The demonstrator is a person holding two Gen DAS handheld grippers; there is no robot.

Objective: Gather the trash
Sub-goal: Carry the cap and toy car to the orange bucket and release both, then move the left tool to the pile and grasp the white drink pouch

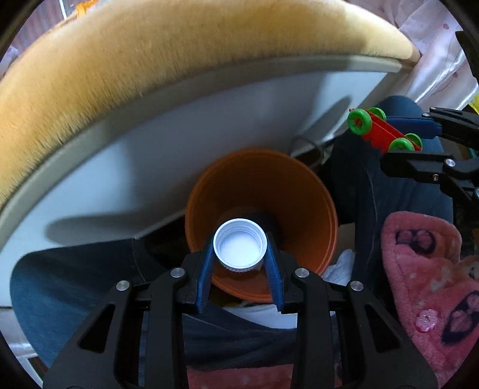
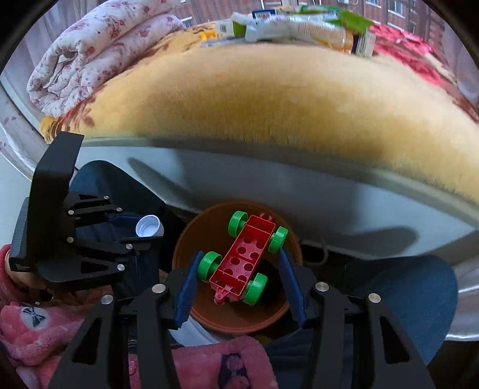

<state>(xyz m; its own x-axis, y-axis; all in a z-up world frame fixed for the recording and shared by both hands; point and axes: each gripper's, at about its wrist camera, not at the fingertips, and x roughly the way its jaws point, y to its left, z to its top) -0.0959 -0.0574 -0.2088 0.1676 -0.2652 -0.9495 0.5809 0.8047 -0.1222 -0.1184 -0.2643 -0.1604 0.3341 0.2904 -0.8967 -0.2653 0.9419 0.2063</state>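
My left gripper [image 1: 240, 254] is shut on a white bottle cap [image 1: 240, 246] and holds it over the open mouth of an orange bin [image 1: 302, 191]. My right gripper [image 2: 239, 266] is shut on a red toy car base with green wheels [image 2: 244, 257], held above the same orange bin [image 2: 206, 221]. In the left wrist view the toy car base [image 1: 381, 128] and the right gripper [image 1: 419, 140] show at the upper right. In the right wrist view the left gripper [image 2: 140, 226] with the cap [image 2: 149, 226] shows at the left.
A bed with a yellow fleece blanket [image 2: 269, 98] and a grey-white frame [image 1: 185, 143] stands right behind the bin. Packets and wrappers [image 2: 299, 27] lie on the bed's far side, with a folded floral quilt [image 2: 89, 54] at left. The person's jeans [image 1: 74, 287] and pink sleeves [image 1: 428, 284] flank the bin.
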